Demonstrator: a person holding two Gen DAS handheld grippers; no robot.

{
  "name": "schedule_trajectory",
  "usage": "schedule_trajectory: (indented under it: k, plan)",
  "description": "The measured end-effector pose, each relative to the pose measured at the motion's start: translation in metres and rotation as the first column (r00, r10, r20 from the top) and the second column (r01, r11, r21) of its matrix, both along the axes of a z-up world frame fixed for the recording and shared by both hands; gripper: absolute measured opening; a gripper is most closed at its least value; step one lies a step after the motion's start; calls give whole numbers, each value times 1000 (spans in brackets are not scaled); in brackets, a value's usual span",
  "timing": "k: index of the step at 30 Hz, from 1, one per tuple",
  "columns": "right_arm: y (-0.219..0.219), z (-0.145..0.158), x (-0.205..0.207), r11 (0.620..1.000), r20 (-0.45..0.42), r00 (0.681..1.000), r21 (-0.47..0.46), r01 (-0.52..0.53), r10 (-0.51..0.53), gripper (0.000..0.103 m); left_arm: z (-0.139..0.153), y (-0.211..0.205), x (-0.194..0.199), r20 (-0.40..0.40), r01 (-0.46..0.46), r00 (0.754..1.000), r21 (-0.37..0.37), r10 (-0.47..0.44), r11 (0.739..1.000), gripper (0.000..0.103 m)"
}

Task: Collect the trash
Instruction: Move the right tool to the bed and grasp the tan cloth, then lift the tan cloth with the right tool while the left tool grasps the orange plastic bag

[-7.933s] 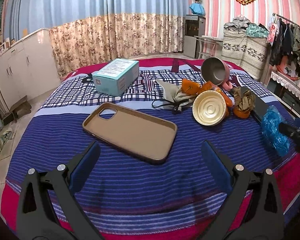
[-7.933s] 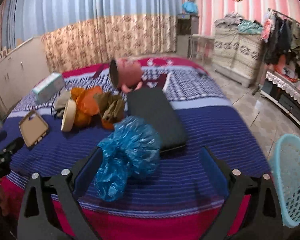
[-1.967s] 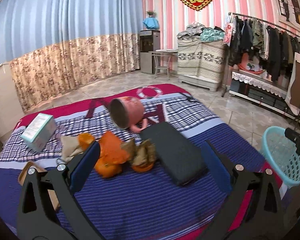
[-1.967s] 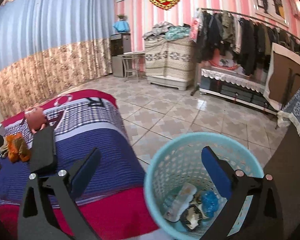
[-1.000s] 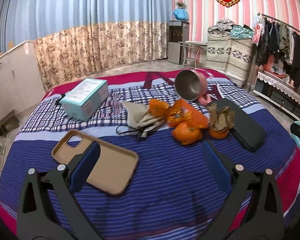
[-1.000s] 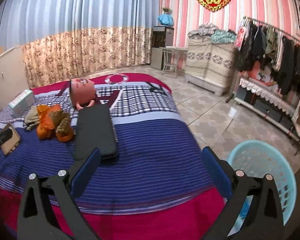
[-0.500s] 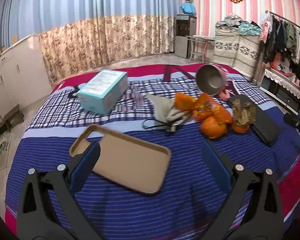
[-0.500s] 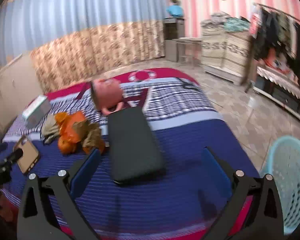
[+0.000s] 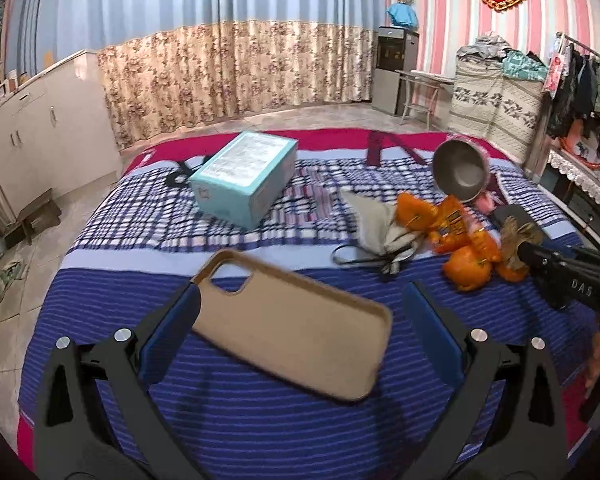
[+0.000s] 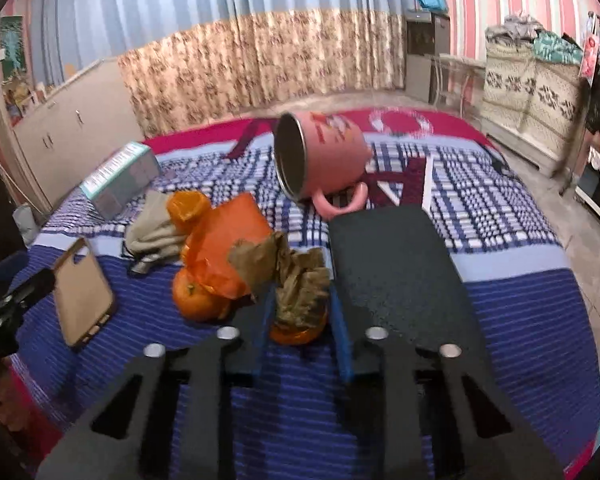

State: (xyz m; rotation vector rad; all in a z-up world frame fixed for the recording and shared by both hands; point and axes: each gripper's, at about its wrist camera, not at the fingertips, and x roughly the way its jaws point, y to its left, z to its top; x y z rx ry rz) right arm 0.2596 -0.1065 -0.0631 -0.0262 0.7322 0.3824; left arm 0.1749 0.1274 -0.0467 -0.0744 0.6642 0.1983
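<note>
Surface: bed [image 9: 260,432] with a blue striped and checked blanket; curtains [image 9: 236,72] behind.
Right gripper [image 10: 302,328]: jaws narrow and closing on a crumpled brown paper wad [image 10: 300,288] that sits on an orange peel cup [image 10: 296,336] (cannot tell if the pads press yet).
Beside wad: orange wrapper [image 10: 228,248] and a whole orange [image 10: 194,300] on its left, black flat pad [image 10: 396,272] touching on its right.
Further out: pink mug [image 10: 324,160] on its side, handle on the blanket; grey cloth [image 10: 156,232]; teal box [image 10: 120,182].
Left gripper [image 9: 300,324]: jaws wide, nothing held, hanging over a tan phone case [image 9: 292,320] (case flat on blanket).
</note>
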Motion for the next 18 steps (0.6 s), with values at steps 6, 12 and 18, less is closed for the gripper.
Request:
schedule_trajectory:
  k: [6, 12, 18]
  plan:
    - [-41, 28, -27, 997, 62, 995, 29, 73, -74, 17, 10, -40, 19, 26, 84, 996, -17, -83, 996, 97]
    - [-95, 37, -65, 978, 75, 976, -19, 206, -204, 17, 5, -92, 53, 1, 181, 984, 29, -181, 983, 95]
    - [-153, 34, -79, 947, 67, 945, 39, 319, -321, 17, -14, -118, 92, -84, 230, 970, 32, -226, 973, 62]
